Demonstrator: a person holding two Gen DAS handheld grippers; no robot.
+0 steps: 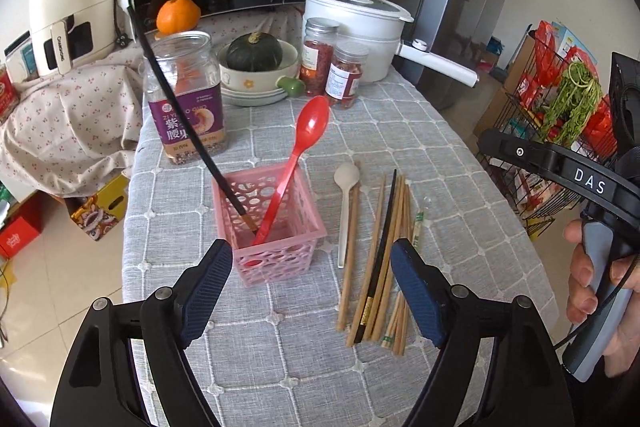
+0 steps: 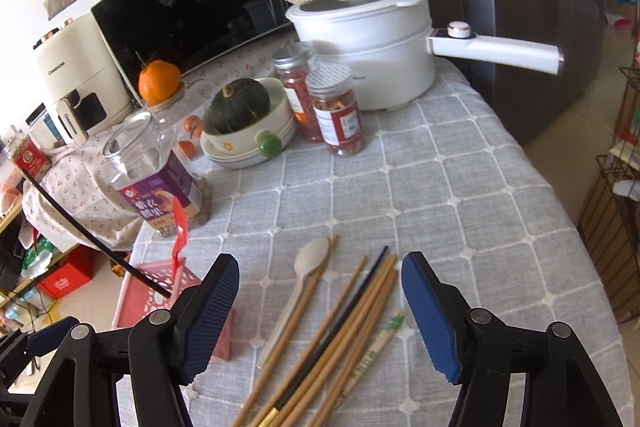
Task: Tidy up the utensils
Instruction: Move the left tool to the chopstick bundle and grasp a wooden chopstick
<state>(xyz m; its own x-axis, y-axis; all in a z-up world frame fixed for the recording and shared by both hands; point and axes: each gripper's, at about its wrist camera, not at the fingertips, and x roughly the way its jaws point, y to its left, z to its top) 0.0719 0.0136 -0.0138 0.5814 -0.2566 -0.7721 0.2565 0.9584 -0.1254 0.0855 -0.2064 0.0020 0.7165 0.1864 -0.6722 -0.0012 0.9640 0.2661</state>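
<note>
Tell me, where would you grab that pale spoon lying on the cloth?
Probably the pale spoon by its thin handle, from above, fingers across its width. It lies flat and touches a wooden chopstick, so approach from its free side, toward the pink basket.

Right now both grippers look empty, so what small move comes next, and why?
Probably lower the open right gripper onto the loose chopsticks lying on the cloth right under it. The pink basket already holds the red spoon and one black chopstick; the beige spoon also waits outside.
</note>
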